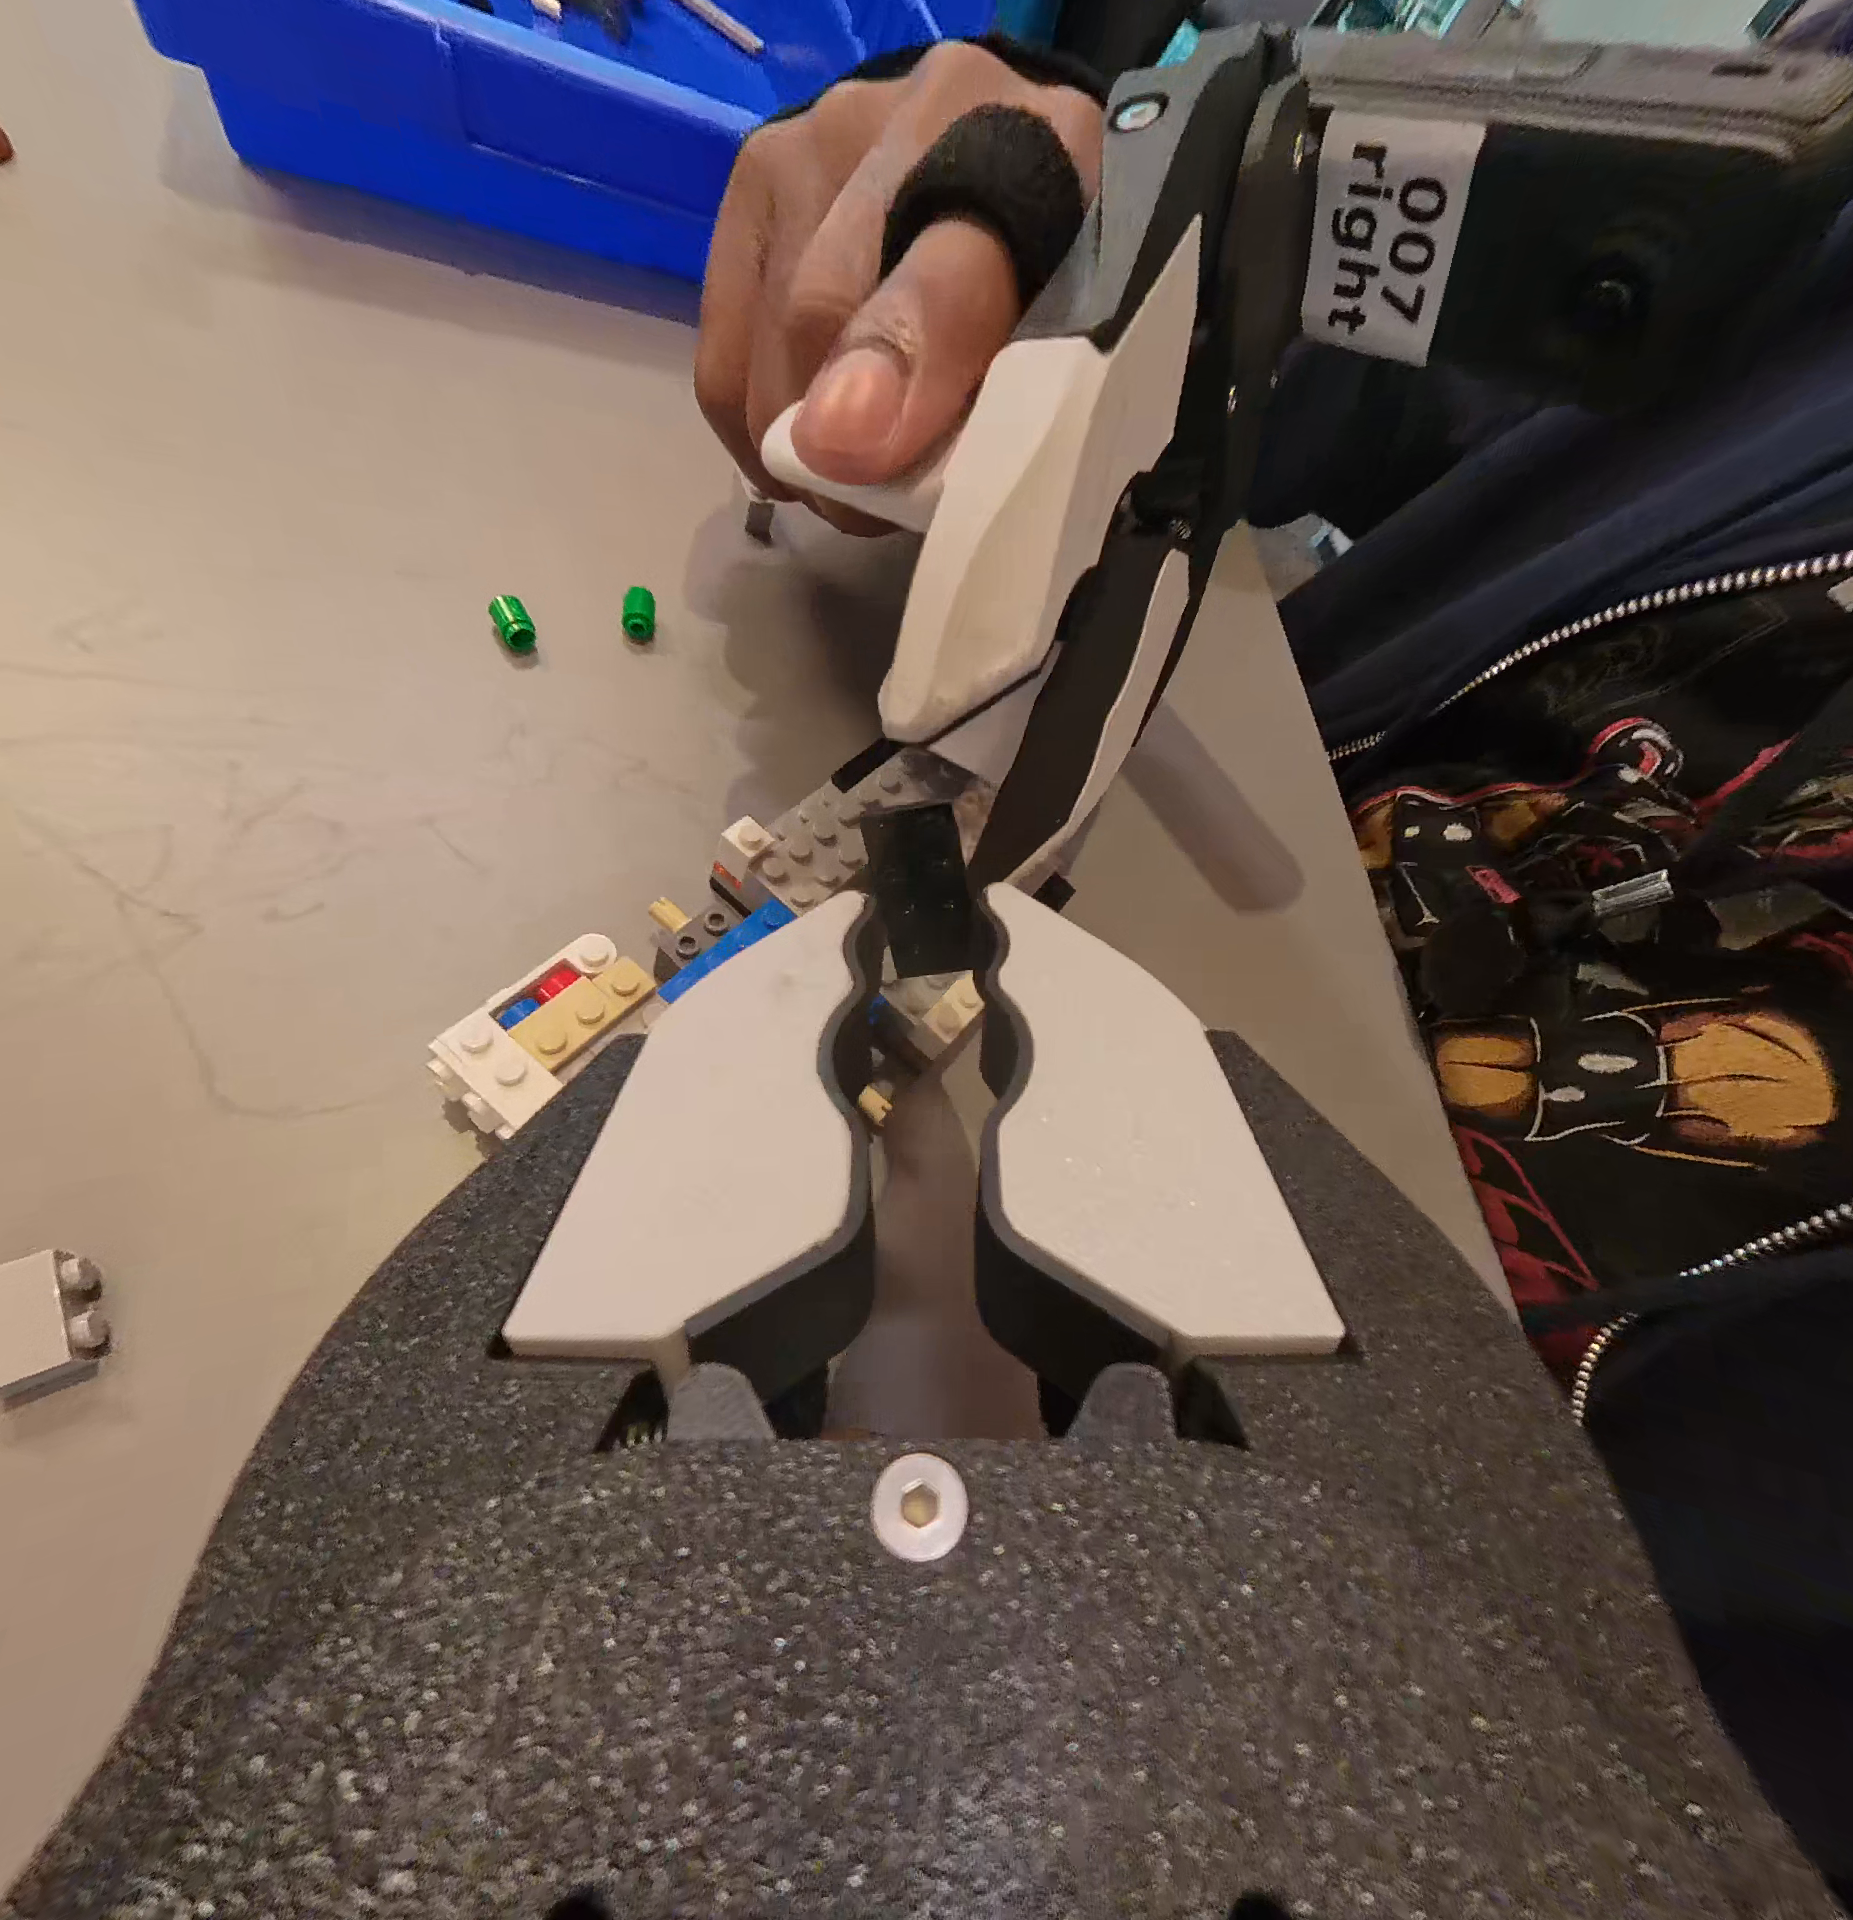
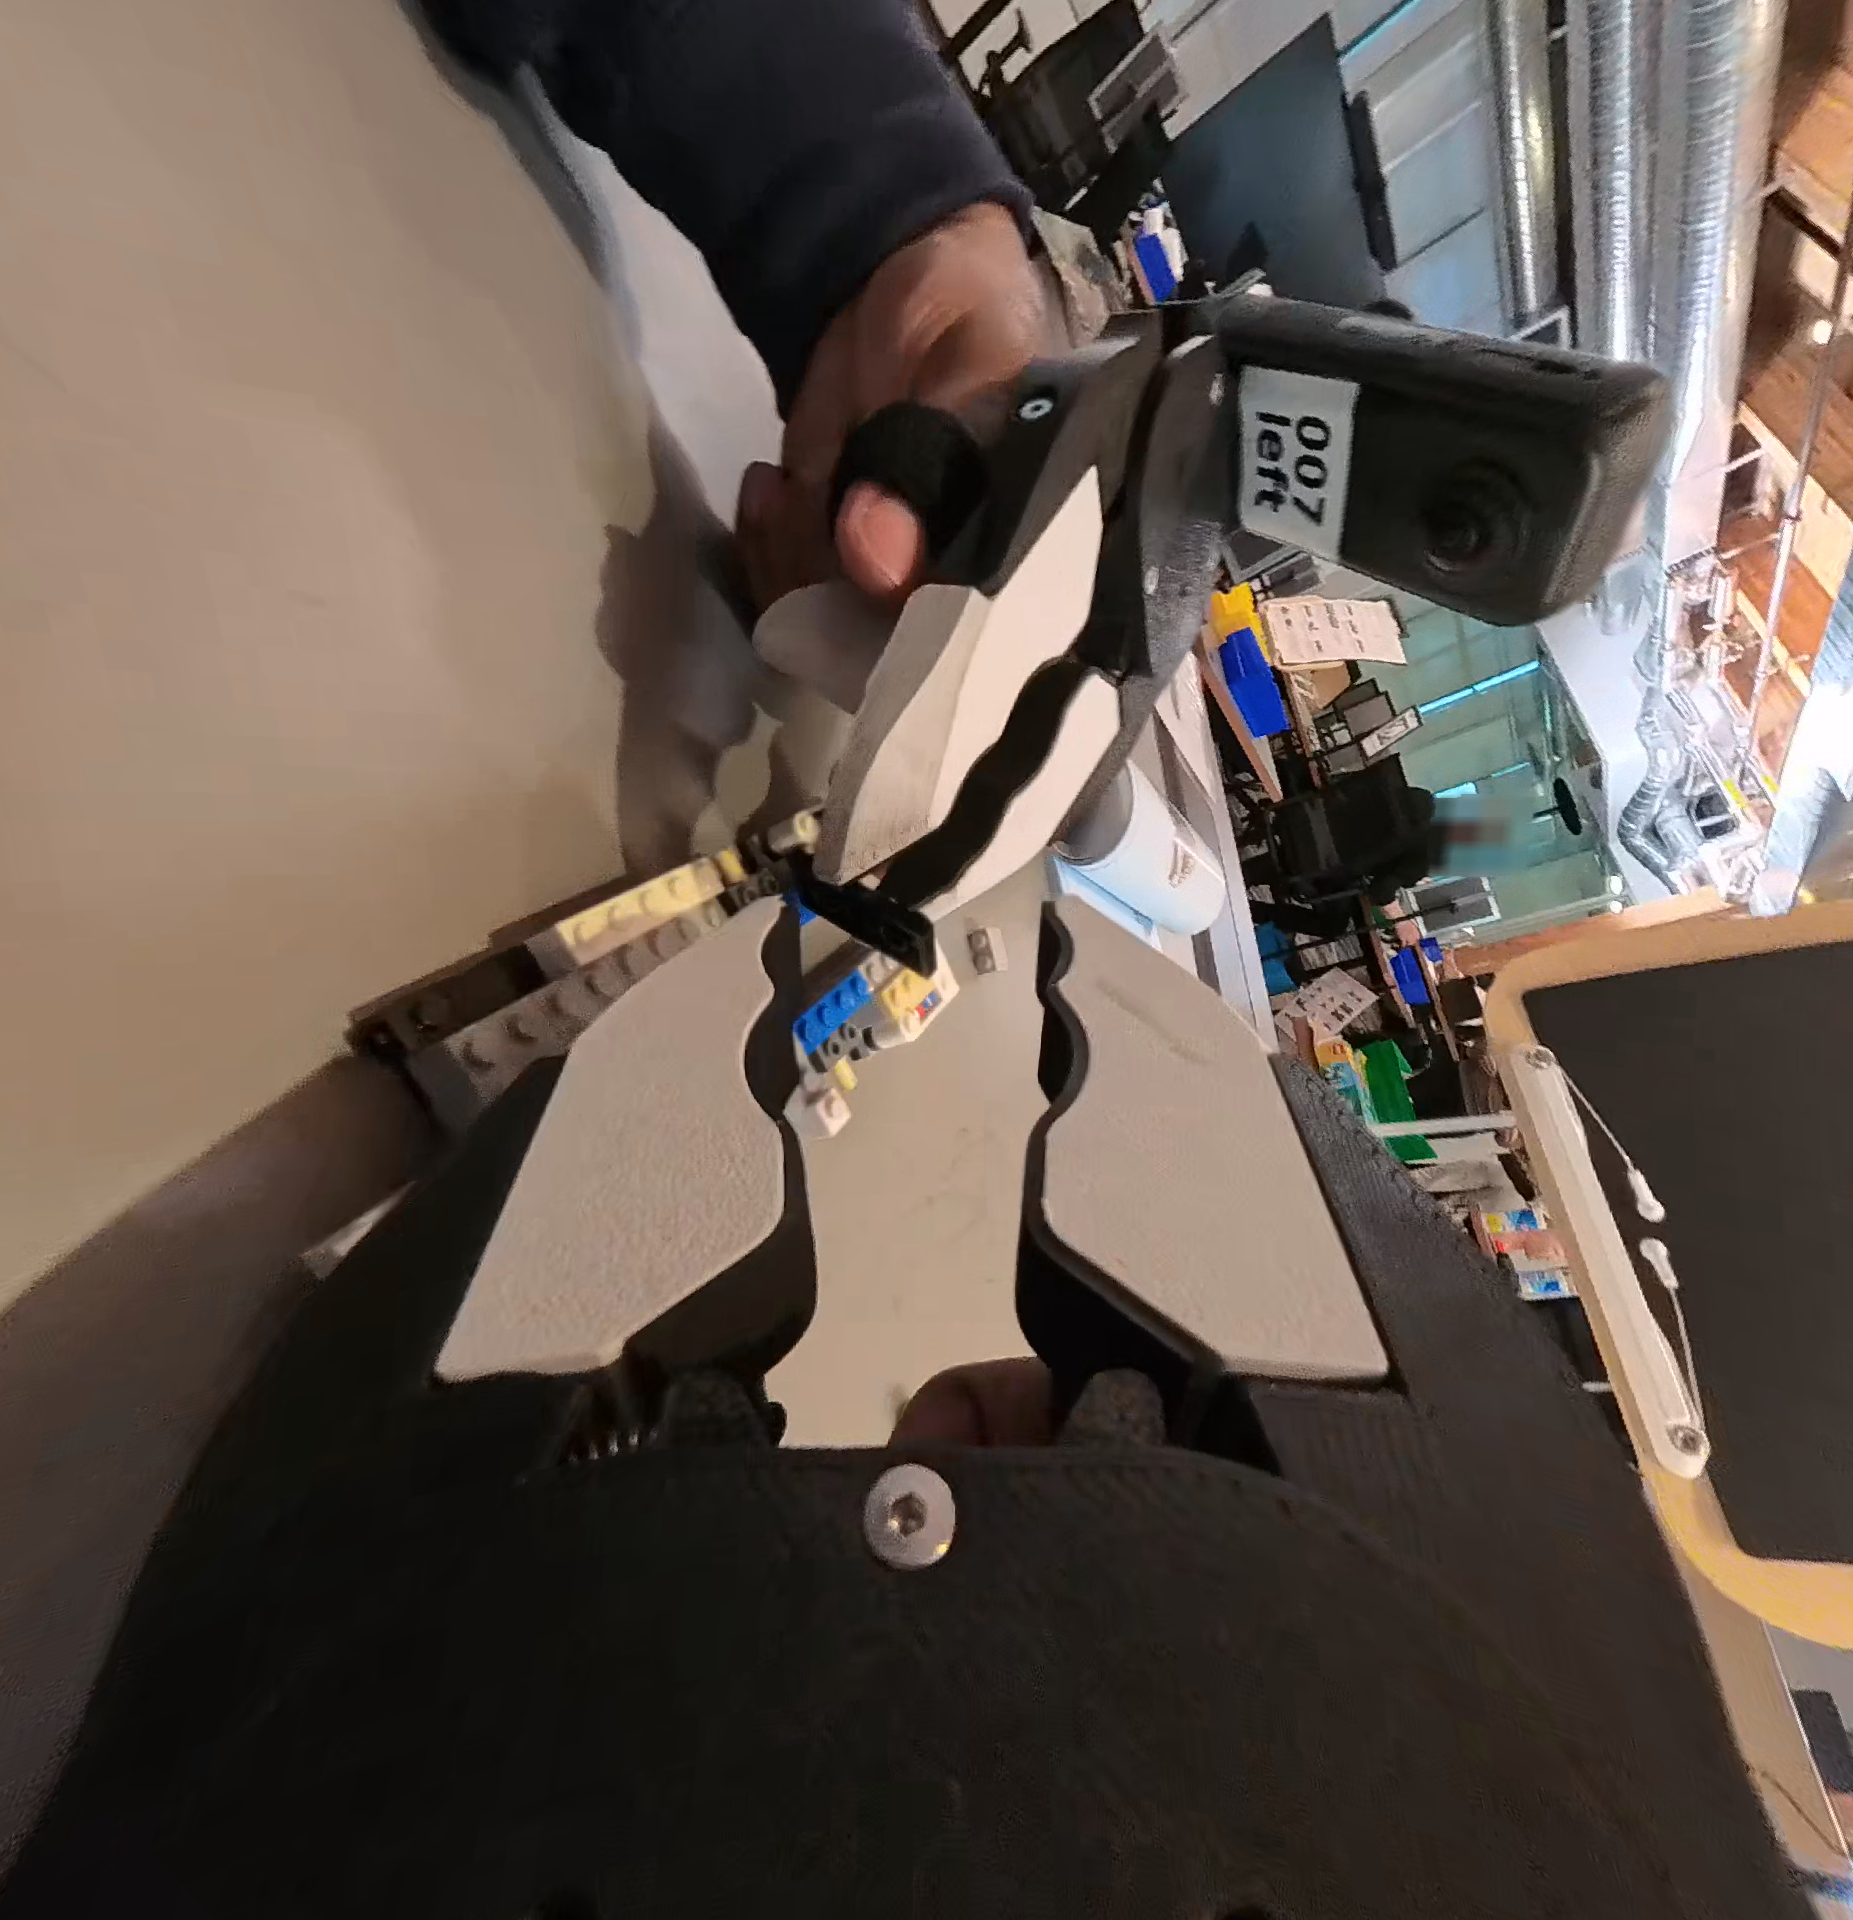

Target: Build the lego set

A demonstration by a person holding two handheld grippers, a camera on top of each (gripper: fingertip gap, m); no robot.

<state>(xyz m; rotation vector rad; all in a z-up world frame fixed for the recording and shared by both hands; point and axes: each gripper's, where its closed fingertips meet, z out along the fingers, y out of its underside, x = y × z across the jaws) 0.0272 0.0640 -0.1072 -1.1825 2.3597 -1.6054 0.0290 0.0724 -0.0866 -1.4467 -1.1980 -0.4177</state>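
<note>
Tabletop [image 1: 278,779], pale grey, matt, carrying everything below. Blue plastic bin [image 1: 506,125] at far edge, well apart from the work. Brick assembly of grey studded plate [image 1: 808,842], blue, tan and white pieces [image 1: 548,1029] lying flat near centre, partly hidden under both tools. Right gripper [image 2: 901,966], fingers standing wide with nothing between the pads, angled down beside the grey plate. Left gripper [image 1: 927,935], fingers narrow, pads pressed on a small flat black plate [image 1: 922,894] held tilted just above the assembly. Two green cylindrical studs [image 1: 511,623] and a grey two-stud brick [image 1: 28,1320] loose, apart. Risks, as judged: thin tilted plate pivoting or slipping from so shallow a pinch; unrestrained assembly sliding under pressure; closely crossed tools colliding.
</note>
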